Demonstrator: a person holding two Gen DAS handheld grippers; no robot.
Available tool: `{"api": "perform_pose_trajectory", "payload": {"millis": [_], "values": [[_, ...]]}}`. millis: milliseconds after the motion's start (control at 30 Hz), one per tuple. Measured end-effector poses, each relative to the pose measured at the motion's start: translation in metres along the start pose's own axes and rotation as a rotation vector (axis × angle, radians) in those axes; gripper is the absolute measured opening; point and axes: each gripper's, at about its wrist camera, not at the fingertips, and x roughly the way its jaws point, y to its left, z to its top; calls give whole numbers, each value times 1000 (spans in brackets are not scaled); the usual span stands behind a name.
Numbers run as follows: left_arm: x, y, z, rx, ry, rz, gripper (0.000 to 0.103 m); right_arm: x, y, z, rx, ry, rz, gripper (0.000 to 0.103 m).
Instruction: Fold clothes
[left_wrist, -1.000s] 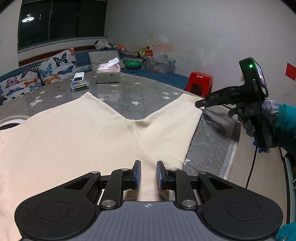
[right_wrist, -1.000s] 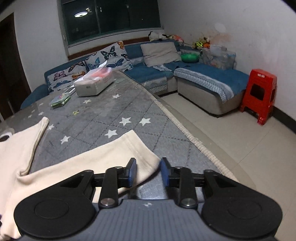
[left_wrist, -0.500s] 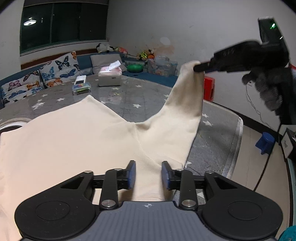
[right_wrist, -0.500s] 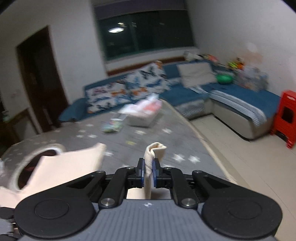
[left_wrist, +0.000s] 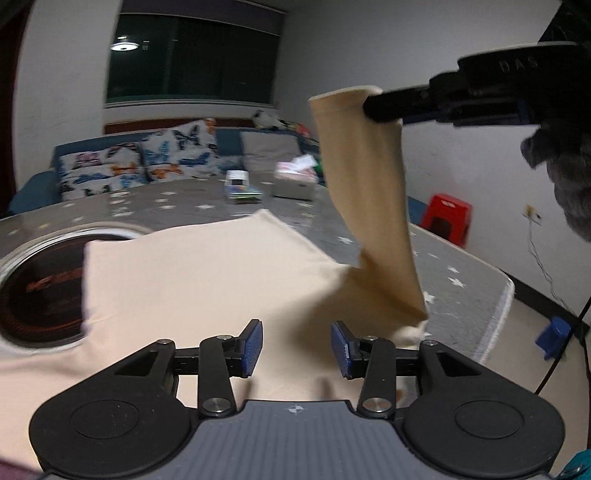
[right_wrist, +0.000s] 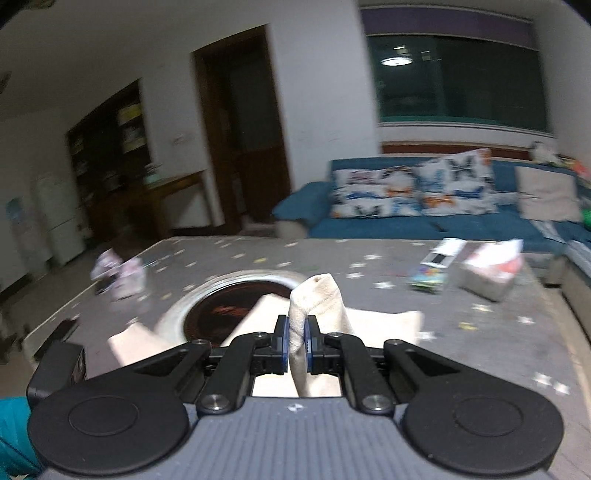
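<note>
Cream cloth makes up the garment (left_wrist: 207, 273), most of it lying flat on the star-patterned bench (left_wrist: 461, 273), partly over a round inset in the bench top. The right gripper (right_wrist: 297, 339) is pressed together on the cuff of one sleeve (left_wrist: 373, 206) and holds it high, so the sleeve hangs in a long strip clear of the body, probably to carry it across for a fold. The left gripper (left_wrist: 296, 347) hovers low over the near edge with its jaws spread and nothing between them, placed to pin or pinch the cloth there.
</note>
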Motion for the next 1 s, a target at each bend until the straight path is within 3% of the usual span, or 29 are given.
{"api": "perform_pose_trajectory", "payload": {"millis": [267, 467, 633, 800, 1000], "values": [[-31, 35, -16, -86, -16, 109, 51, 69, 47, -14, -93, 160, 129, 8], [-42, 46, -21, -110, -15, 150, 53, 77, 52, -25, -98, 208, 166, 17], [-45, 48, -18, -98, -27, 158, 53, 61, 32, -25, -105, 201, 100, 17], [-42, 40, -14, -73, -35, 137, 51, 51, -4, -45, -92, 288, -10, 17], [-22, 34, -15, -57, 6, 110, 45, 47, -29, -83, -67, 379, -69, 17]]}}
